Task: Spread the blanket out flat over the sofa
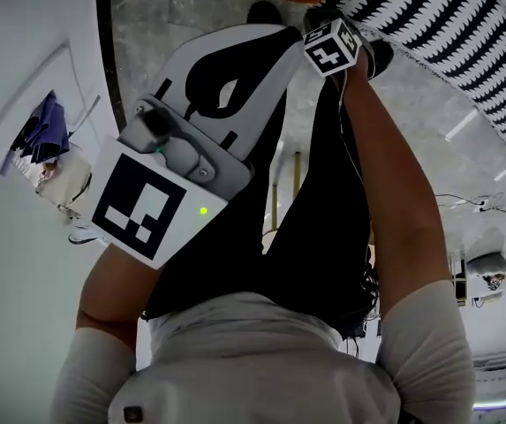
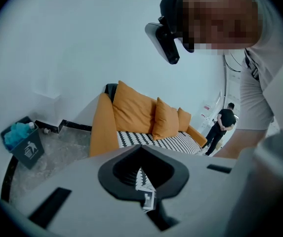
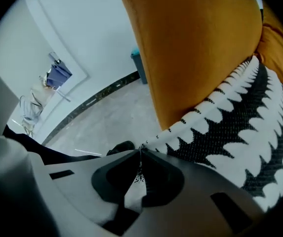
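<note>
We're pinching black-and-white zigzag blanket (image 3: 230, 127) edge in right hand-held gripper (image 3: 140, 151), left hand-held gripper (image 2: 142, 148) closed empty; thin pinch risks slipping, bunching over orange fabric sofa (image 3: 200, 48)

It looks like a staged living-room corner in a studio: an orange sofa (image 2: 101, 130) with cushions (image 2: 134, 107), bare white walls (image 2: 82, 43), a grey stone floor (image 2: 62, 144) and a bin (image 2: 27, 149).
</note>
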Motion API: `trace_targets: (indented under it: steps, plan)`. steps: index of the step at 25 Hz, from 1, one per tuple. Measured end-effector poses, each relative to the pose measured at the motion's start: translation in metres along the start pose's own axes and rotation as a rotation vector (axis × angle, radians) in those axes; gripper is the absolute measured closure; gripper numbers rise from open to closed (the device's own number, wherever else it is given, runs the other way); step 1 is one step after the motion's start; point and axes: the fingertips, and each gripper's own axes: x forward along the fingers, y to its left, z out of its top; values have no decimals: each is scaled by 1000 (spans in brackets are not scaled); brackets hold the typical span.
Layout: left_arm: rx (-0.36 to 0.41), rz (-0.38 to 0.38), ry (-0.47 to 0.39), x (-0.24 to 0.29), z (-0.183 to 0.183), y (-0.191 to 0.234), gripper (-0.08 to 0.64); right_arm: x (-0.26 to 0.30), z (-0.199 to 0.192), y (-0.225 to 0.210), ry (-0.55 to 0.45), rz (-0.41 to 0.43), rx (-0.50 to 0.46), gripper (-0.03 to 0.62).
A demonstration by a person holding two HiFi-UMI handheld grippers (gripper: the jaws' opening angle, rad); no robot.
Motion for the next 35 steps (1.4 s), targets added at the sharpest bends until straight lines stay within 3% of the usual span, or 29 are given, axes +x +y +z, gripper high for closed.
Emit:
trace_targets:
  steps: [5, 9, 11, 14, 22, 27, 31, 35]
  plan:
    - [-6, -7, 24, 8, -2, -2, 554, 0, -8, -27, 24, -22, 1, 558]
    - [21, -12, 22, 4, 4, -10, 554, -13, -8, -15, 5, 1, 71, 548]
    - [35, -12, 24, 1, 13, -18, 554, -34, -7, -8, -18, 10, 115, 466]
    - [44, -1, 26, -7, 37, -38, 554, -86, -6, 5, -58, 28, 117, 438]
    - [161, -24, -87, -42, 142, -124, 554, -335, 44, -19, -360, -88, 85, 439]
    - [290, -12, -177, -57, 222, -181, 554, -517, 85, -48, -590, -213, 41, 439]
    - [335, -8, -234, -81, 263, -241, 554, -643, 94, -33, -737, -269, 24, 439]
    - [385, 6, -305, -104, 293, -288, 554, -749, 98, -15, -861, -348, -65, 442]
